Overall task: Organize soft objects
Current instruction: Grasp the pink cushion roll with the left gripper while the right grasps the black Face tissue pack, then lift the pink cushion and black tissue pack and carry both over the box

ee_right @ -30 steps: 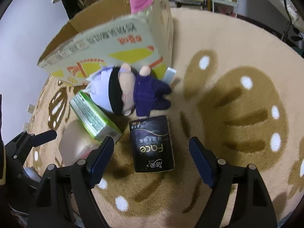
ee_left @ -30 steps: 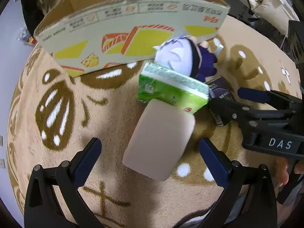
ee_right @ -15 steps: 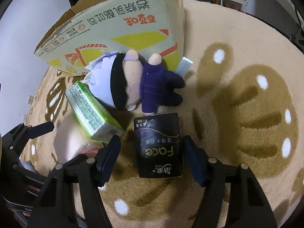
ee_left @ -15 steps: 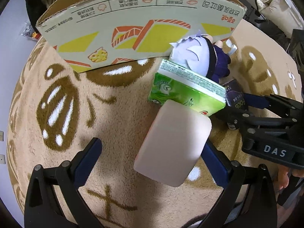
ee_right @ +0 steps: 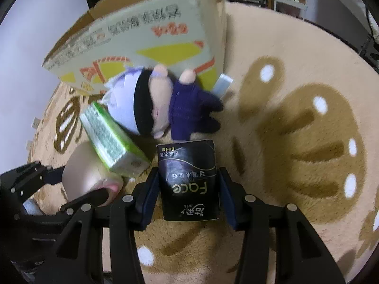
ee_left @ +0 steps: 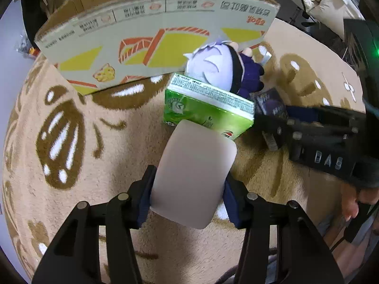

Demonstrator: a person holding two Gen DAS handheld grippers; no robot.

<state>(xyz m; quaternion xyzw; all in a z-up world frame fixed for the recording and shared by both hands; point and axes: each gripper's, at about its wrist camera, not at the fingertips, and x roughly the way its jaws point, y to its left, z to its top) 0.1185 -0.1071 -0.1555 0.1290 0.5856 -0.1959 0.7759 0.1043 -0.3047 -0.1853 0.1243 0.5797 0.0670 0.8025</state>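
Rug [ee_left: 99, 213] clutter remains; we have just closed left gripper [ee_left: 188, 197] on pink pack [ee_left: 193, 172], right gripper [ee_right: 187, 195] on black pack [ee_right: 189, 182]; box [ee_left: 151, 45] waits.

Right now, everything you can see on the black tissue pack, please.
The black tissue pack is a flat rectangular soft pack in glossy black film, with white "Face" lettering and smaller print that reads upside down from the right wrist camera. It lies flat on the beige carpet, just below the plush doll and beside the green tissue pack. The right tool has just been closing; its blue pads now sit against the pack's two long sides. In the left wrist view only a corner shows.
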